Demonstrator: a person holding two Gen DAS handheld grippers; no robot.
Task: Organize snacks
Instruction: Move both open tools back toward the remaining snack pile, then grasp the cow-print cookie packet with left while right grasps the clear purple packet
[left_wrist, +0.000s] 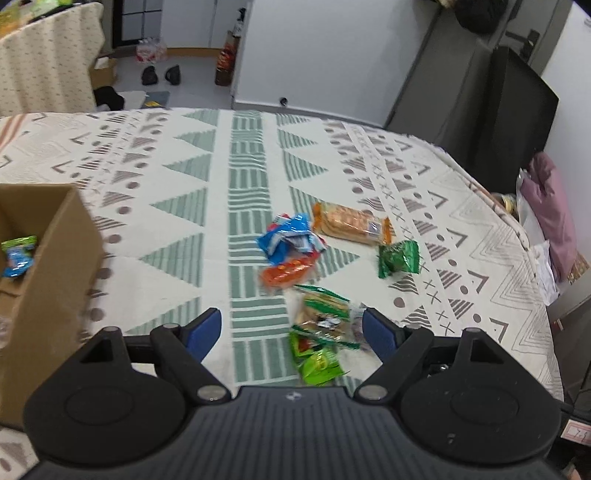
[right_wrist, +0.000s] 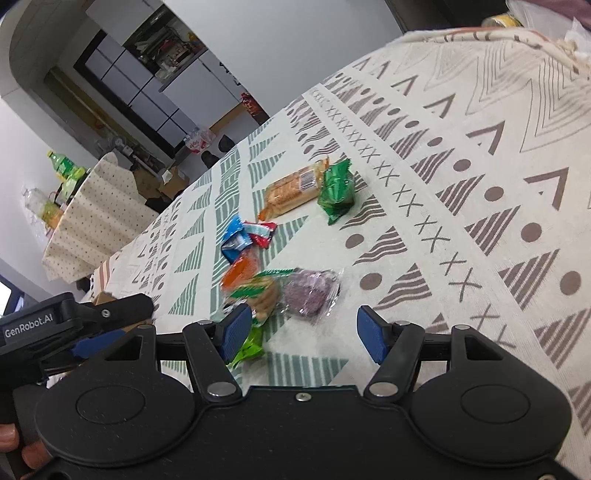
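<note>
Several snack packets lie in a loose heap on the patterned tablecloth (left_wrist: 184, 221). They include blue packets (left_wrist: 288, 236), a long orange cracker pack (left_wrist: 351, 223), a dark green packet (left_wrist: 399, 258) and an orange packet (left_wrist: 286, 273). A clear cracker pack (left_wrist: 325, 317) and a bright green packet (left_wrist: 317, 362) lie between the fingers of my left gripper (left_wrist: 291, 328), which is open and holds nothing. My right gripper (right_wrist: 304, 332) is open just short of a purple snack pack (right_wrist: 310, 295). A cardboard box (left_wrist: 55, 266) at the left holds a blue-green packet (left_wrist: 18, 254).
The left gripper (right_wrist: 110, 325) shows at the right wrist view's left edge, with a hand (right_wrist: 14, 443) below it. Another covered table (right_wrist: 92, 214) with bottles stands beyond. A dark chair (left_wrist: 517, 118) and a purple bag (left_wrist: 554, 214) sit past the table's right edge.
</note>
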